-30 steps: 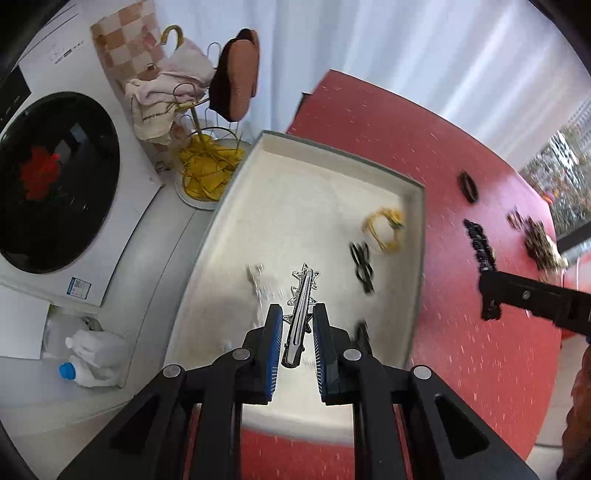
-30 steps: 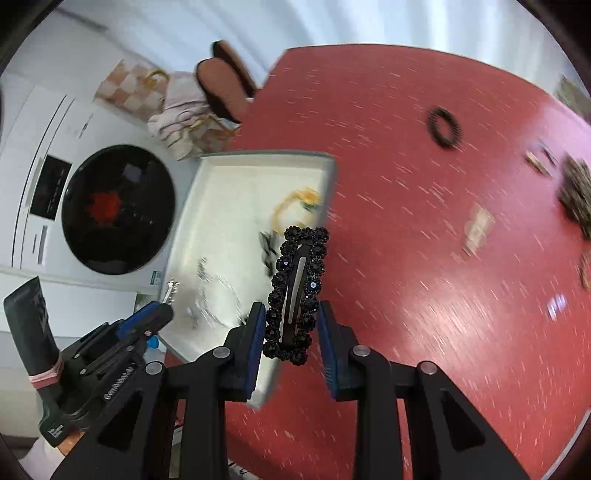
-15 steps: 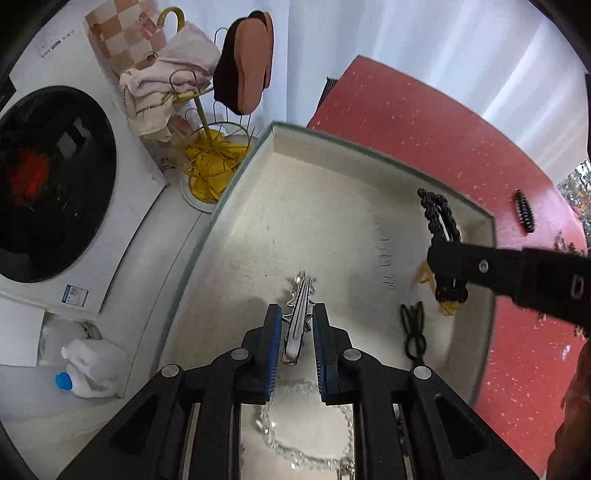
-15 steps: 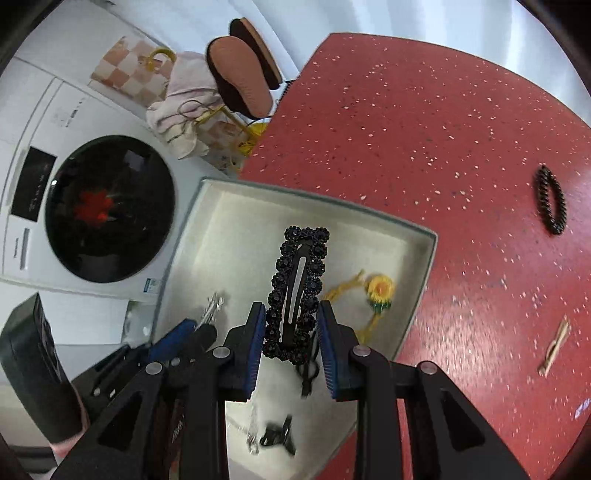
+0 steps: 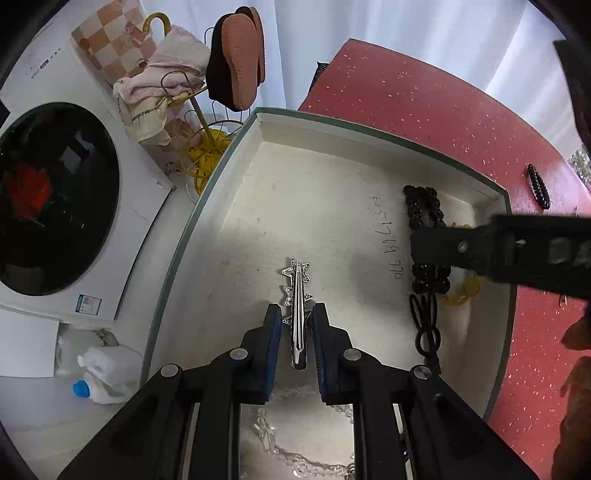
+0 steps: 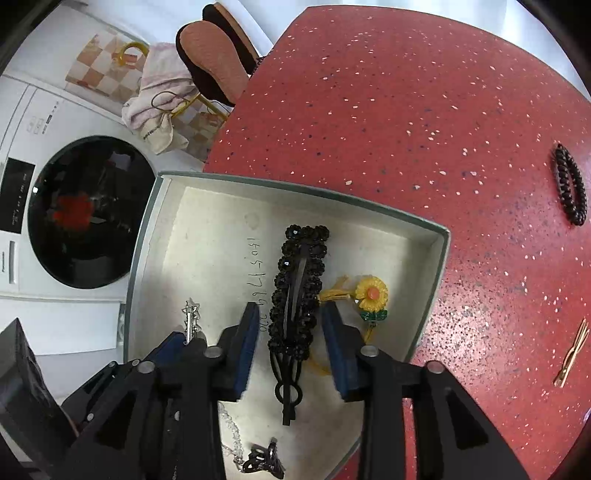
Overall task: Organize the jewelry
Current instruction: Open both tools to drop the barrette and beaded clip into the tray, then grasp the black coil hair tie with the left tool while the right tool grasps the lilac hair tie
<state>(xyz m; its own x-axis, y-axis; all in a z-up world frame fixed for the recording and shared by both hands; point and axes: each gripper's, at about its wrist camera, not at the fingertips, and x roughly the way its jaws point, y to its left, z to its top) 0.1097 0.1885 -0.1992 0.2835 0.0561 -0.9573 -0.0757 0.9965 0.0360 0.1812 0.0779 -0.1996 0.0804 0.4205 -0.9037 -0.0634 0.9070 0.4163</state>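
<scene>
R view only: sunflower clip (image 6: 372,295), gold pin (image 6: 571,354).

A home laundry corner. A white front-loading washer (image 5: 55,199) stands beside a red speckled table (image 6: 424,110), something red behind its dark round door. Next to it a yellow wire rack (image 5: 195,110) holds slippers (image 5: 240,62) and a pale towel (image 5: 162,85). A white detergent jug (image 5: 107,373) with a blue cap sits on the floor. White curtains (image 5: 369,22) hang behind.
</scene>
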